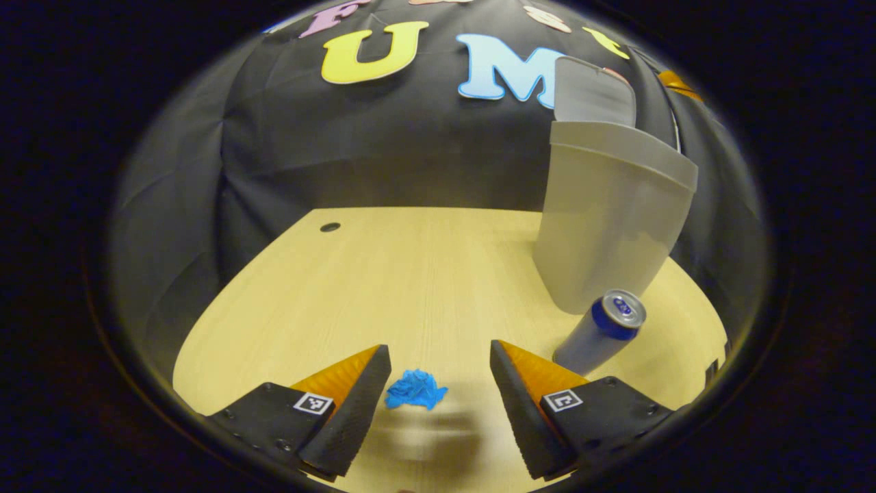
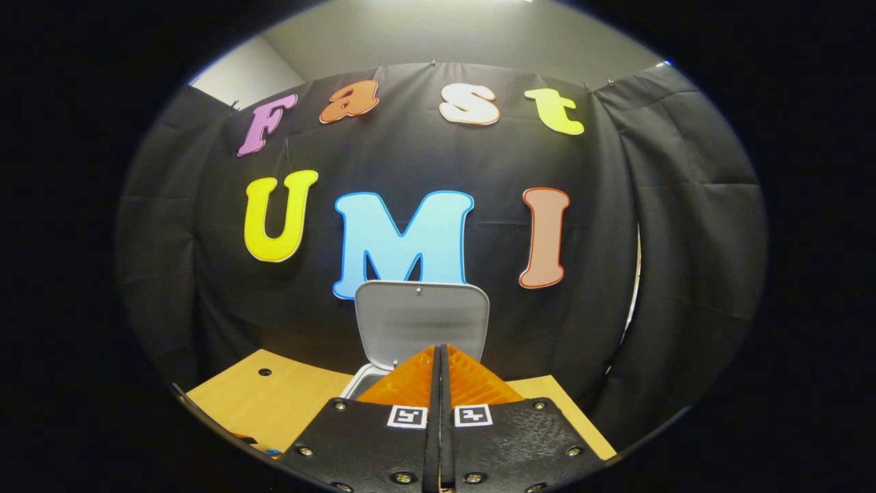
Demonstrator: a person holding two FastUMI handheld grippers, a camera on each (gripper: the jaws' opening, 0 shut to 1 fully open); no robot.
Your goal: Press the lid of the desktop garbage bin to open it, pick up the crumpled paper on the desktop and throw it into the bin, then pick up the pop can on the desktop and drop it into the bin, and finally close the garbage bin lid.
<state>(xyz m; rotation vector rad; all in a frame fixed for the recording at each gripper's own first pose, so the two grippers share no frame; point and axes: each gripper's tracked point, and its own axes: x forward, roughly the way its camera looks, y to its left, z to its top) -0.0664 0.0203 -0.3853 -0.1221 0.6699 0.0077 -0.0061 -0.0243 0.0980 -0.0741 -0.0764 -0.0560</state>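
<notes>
- Left gripper (image 1: 440, 390): lower centre of the left gripper view, jaws released and spread wide, nothing between the fingers, poised above the bench (image 1: 410, 287).
- Crumpled paper (image 1: 415, 390): blue wad, lying on the bench in the gap between the spread jaws, nearer the left-hand finger in the frame; contact with either finger not apparent.
- Pop can (image 1: 602, 332): silver with blue top, lower right of the left gripper view, standing on the bench just in front of the bin.
- Bin (image 1: 609, 219): pale grey, right of the frame, lid (image 1: 594, 92) raised upright behind the mouth.
- Right gripper (image 2: 441, 373): bottom centre of the right gripper view, jaws clenched together, empty, pointing at the bin with its open lid (image 2: 421, 322).
- Bench hole (image 1: 330, 226): small dark spot, upper left of the bench top.
</notes>
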